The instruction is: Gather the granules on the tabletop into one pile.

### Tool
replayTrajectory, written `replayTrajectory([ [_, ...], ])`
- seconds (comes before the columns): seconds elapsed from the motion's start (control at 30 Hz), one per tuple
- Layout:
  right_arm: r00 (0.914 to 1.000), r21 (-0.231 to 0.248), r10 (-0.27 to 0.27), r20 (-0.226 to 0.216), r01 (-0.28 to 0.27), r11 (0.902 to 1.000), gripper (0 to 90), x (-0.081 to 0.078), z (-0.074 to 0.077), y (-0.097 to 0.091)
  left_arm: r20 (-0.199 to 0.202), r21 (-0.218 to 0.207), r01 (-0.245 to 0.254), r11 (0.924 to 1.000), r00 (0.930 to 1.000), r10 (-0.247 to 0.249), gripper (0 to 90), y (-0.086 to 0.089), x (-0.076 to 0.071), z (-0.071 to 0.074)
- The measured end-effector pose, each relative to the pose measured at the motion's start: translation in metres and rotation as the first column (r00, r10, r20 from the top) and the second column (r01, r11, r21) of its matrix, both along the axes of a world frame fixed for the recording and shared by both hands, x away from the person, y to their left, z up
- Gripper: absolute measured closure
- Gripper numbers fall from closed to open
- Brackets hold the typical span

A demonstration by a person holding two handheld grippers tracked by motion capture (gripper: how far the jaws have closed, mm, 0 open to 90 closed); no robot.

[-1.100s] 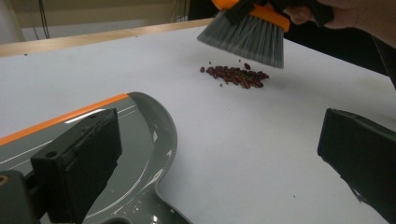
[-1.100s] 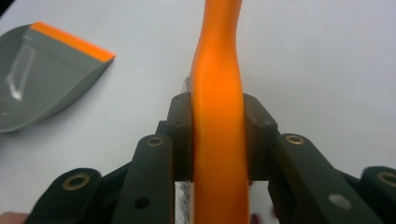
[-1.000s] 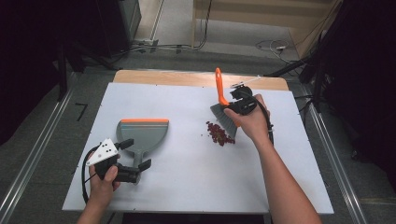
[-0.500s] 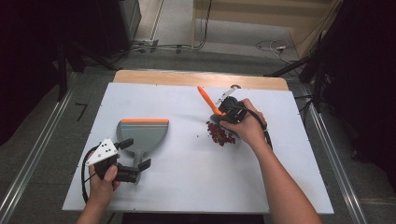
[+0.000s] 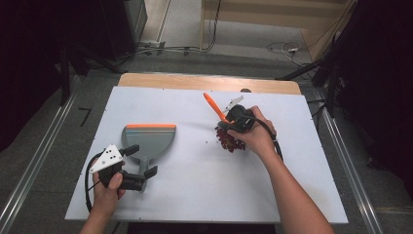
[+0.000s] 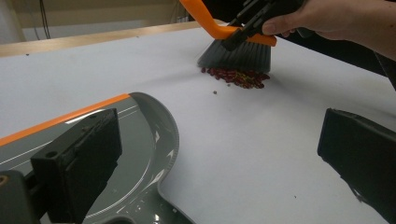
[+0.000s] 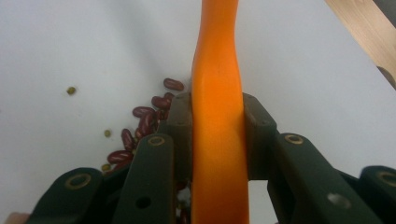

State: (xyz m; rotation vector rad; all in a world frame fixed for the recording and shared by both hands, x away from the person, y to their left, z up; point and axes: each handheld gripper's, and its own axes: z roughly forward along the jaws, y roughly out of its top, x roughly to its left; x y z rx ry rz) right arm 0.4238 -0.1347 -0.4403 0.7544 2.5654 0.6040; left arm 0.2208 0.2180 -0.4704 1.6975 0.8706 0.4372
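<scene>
High view: white table top (image 5: 204, 195). Right gripper (image 5: 237, 120) sits right of centre, clamped on the orange handle of a hand brush (image 5: 214, 106); the handle slants up toward 11 o'clock from the gripper. Right gripper view: both jaws press flat on either side of the orange handle (image 7: 218, 126), no gap visible. Left gripper view: the brush's dark bristles (image 6: 238, 55) reach down to the far edge of the bean pile, at its 12 o'clock.

Bean pile (image 5: 230, 141): dark red kidney beans with a few small green ones mixed in, lying on the table at 6 o'clock of the right gripper, partly under the hand. A few strays (image 7: 71, 90) lie apart from the pile.

Grey dustpan (image 5: 148, 140), orange strip along its lip, lies flat at 9 o'clock of the pile, well apart from it; its handle points toward 6 o'clock.

Left gripper (image 5: 127, 178) at the near-left of the table, just at the dustpan handle. Left gripper view: jaws stand wide, nothing pressed between them; the left jaw hangs over the pan's rim (image 6: 168, 135).
</scene>
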Motion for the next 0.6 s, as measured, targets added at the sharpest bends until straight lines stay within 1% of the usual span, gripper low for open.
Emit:
replayTrajectory([
  [0.07, 0.9997, 0.024, -0.018, 0.014, 0.017, 0.9996, 68.5, -0.001, 0.004, -0.002, 0.001, 0.001, 0.0, 1.0, 1.0, 0.0, 0.2, -0.001, 0.0, 0.0],
  [0.1, 0.9994, 0.035, -0.032, 0.014, 0.032, 0.9989, 68.5, -0.001, 0.005, -0.003, 0.001, 0.002, 0.0, 1.0, 1.0, 0.0, 0.2, -0.001, -0.001, 0.0],
  [0.17, 0.9985, 0.044, -0.047, 0.028, 0.045, 0.998, 68.4, 0.0, 0.007, -0.006, 0.003, 0.003, 0.0, 1.0, 1.0, 0.0, 0.2, -0.001, -0.001, 0.001],
  [0.23, 0.9976, 0.063, -0.066, 0.018, 0.065, 0.9959, 68.4, -0.003, 0.011, -0.006, 0.005, -0.002, -0.002, 1.0, 1.0, 0.002, 0.2, 0.0, -0.001, 0.0],
  [0.27, 0.9975, 0.084, -0.07, 0.015, 0.068, 0.9941, 68.5, -0.005, 0.013, -0.005, 0.003, -0.002, -0.003, 1.0, 1.0, 0.003, 0.2, 0.0, -0.001, 0.0],
  [0.3, 0.9973, 0.11, -0.073, -0.002, 0.073, 0.9912, 68.5, -0.008, 0.015, -0.004, 0.001, -0.002, -0.002, 1.0, 1.0, 0.002, 0.2, 0.0, 0.0, 0.0],
  [0.33, 0.996, 0.143, -0.084, -0.03, 0.087, 0.9858, 68.5, -0.013, 0.019, 0.0, -0.001, 0.001, -0.002, 1.0, 1.0, 0.002, 0.2, 0.0, 0.0, 0.0],
  [0.37, 0.9945, 0.164, -0.091, -0.052, 0.098, 0.9816, 68.5, -0.017, 0.023, 0.003, -0.002, 0.002, -0.002, 1.0, 1.0, 0.002, 0.2, 0.0, 0.0, 0.0],
  [0.43, 0.993, 0.203, -0.084, -0.083, 0.099, 0.9742, 68.5, -0.022, 0.028, 0.009, -0.001, 0.003, 0.001, 1.0, 1.0, -0.001, 0.2, -0.001, 0.0, 0.0],
  [0.47, 0.9911, 0.224, -0.08, -0.107, 0.102, 0.9693, 68.5, -0.026, 0.03, 0.015, 0.0, 0.004, 0.003, 1.0, 1.0, -0.003, 0.2, -0.002, 0.0, -0.001],
  [0.53, 0.9866, 0.244, -0.062, -0.151, 0.098, 0.9647, 68.5, -0.03, 0.028, 0.025, -0.001, 0.005, 0.004, 1.0, 1.0, -0.004, 0.2, -0.002, 0.0, 0.0],
  [0.57, 0.9825, 0.254, -0.049, -0.18, 0.094, 0.9626, 68.5, -0.032, 0.025, 0.03, -0.001, 0.004, 0.003, 1.0, 1.0, -0.003, 0.2, -0.002, 0.0, -0.001],
  [0.6, 0.976, 0.26, -0.037, -0.215, 0.093, 0.961, 68.5, -0.032, 0.02, 0.035, -0.001, 0.003, 0.003, 1.0, 1.0, -0.003, 0.2, -0.001, 0.0, -0.001],
])
